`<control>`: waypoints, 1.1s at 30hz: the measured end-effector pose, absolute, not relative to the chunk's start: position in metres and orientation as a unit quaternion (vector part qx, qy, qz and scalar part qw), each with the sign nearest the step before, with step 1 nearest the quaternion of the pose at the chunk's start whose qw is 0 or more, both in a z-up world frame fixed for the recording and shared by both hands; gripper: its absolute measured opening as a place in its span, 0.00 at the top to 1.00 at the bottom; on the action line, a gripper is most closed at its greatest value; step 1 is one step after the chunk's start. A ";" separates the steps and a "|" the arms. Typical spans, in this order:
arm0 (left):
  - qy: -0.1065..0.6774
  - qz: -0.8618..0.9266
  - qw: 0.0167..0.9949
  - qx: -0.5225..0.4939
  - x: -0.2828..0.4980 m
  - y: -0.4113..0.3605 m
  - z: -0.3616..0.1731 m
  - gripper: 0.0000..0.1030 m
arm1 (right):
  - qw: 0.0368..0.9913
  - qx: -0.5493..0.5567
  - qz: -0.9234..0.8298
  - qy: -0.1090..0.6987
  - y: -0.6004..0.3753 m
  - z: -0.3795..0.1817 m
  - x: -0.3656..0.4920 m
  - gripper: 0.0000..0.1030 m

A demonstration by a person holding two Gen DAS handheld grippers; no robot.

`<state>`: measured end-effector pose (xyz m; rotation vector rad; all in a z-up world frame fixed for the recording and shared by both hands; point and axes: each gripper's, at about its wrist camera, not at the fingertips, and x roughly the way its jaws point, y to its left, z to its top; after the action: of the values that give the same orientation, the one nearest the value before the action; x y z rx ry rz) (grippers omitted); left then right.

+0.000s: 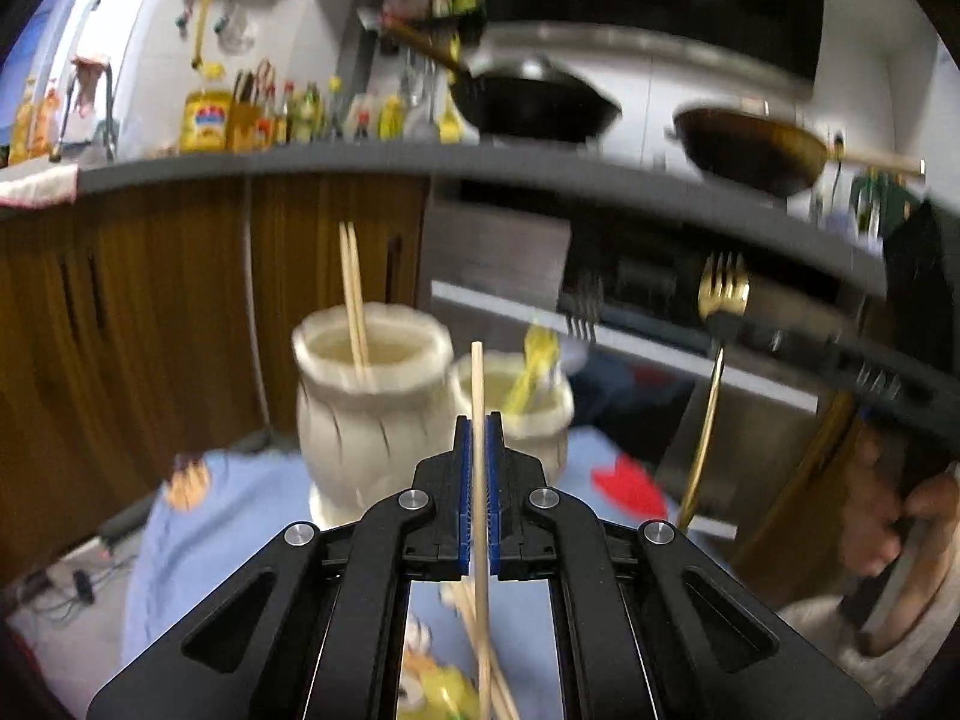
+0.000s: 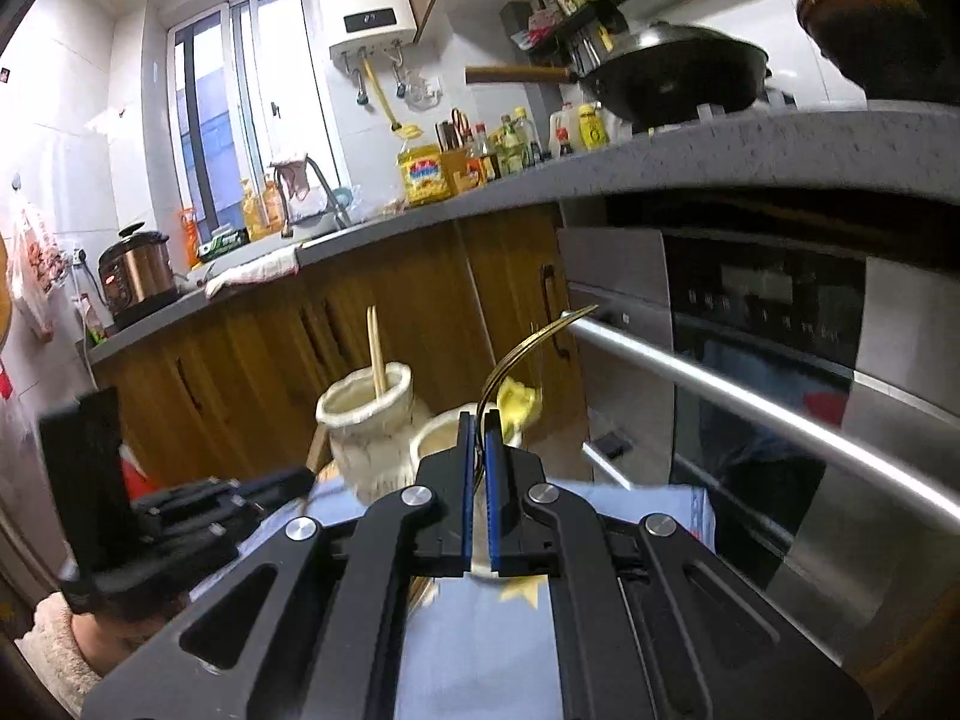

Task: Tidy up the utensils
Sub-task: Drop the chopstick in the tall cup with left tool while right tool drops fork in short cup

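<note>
Left wrist view: left gripper [image 1: 478,438] fingers pinch a single chopstick [image 1: 477,384], upright at frame centre. Behind it, left of centre, a cream jar [image 1: 372,414] holds two chopsticks [image 1: 354,294]; a smaller jar [image 1: 528,414] sits just right of it. Gold fork [image 1: 717,348] stands at right.

Right wrist view: right gripper [image 2: 478,444] fingers clamp the fork's handle [image 2: 522,354] at centre, both jars just behind.
</note>
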<state>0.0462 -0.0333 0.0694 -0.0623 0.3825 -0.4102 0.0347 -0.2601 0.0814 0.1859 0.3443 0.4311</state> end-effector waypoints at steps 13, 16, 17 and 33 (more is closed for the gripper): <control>0.043 -0.159 0.984 -0.064 0.086 -0.009 0.166 0.96 | 0.982 0.107 0.133 0.077 -0.268 0.121 0.086 0.97; 0.013 -0.141 0.988 -0.057 0.098 -0.014 0.182 0.96 | 0.985 0.095 0.118 0.078 -0.268 0.114 0.096 0.97; 0.010 -0.136 0.989 -0.053 0.103 -0.016 0.184 0.96 | 0.985 0.092 0.119 0.081 -0.267 0.112 0.100 0.97; 0.052 -0.100 0.993 -0.038 0.124 -0.024 0.108 0.96 | 0.981 0.024 0.152 0.118 -0.243 0.074 0.119 0.97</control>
<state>0.1245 -0.0243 0.1075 -0.0766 0.1051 -0.1996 0.1191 -0.2431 0.0740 0.0488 0.2379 0.3065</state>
